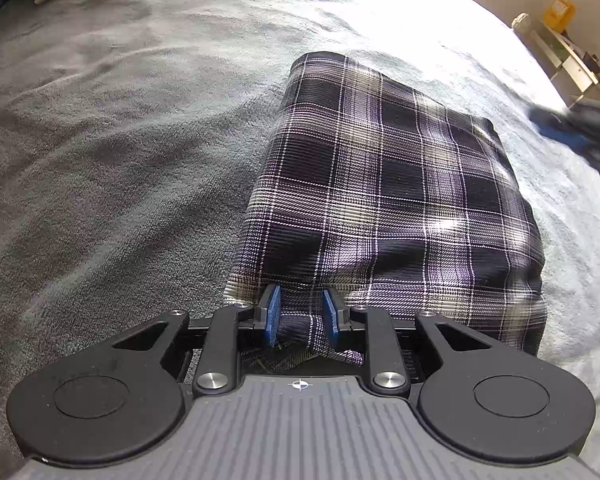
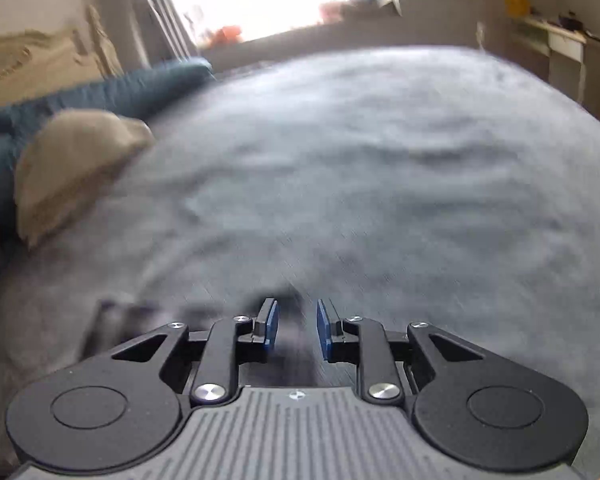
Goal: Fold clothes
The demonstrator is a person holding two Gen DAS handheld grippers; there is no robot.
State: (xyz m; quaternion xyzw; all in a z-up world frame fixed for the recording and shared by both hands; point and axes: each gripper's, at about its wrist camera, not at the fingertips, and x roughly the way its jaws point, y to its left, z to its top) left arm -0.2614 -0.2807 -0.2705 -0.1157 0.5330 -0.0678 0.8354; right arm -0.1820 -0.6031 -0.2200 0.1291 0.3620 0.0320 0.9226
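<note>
Left claw (image 1: 300,314) pinches bunched, ribbed plaid cloth (image 1: 388,184); right claw (image 2: 297,326) apparently empty.

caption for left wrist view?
Left gripper pinching the near edge of a folded plaid garment on a grey blanket.

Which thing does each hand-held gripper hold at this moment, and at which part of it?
The left hand-held gripper pinches a bunched fold at the near edge of the plaid garment. The right hand-held gripper view is blurred; whether something dark between its pads is held cannot be told.
</note>
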